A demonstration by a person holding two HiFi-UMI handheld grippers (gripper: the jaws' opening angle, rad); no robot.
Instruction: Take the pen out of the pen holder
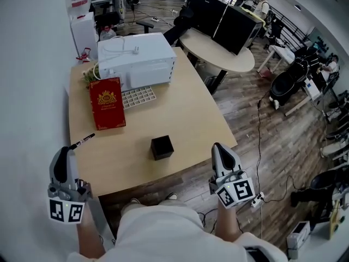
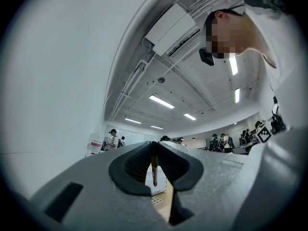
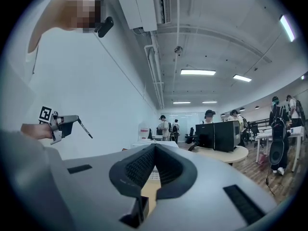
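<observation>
- Your left hand-held gripper (image 1: 70,149) is clamped on the pen (image 1: 83,141). The thin shaft runs between the closed pads, and the tip sticks out toward 1 o'clock, tilted up so it clears the desk (image 1: 185,113).
- The pen is out of the pen holder (image 1: 162,147), well apart from it at roughly its 9 o'clock. The black cube stands upright near the desk's front edge, and the head view shows nothing sticking out of it.
- Your right hand-held gripper (image 1: 219,149) has its jaws together on nothing, at the holder's 3 o'clock. It seems parked aside because one grip is enough.
- I judge the removal done; only setting the pen down remains, if you want that.
</observation>
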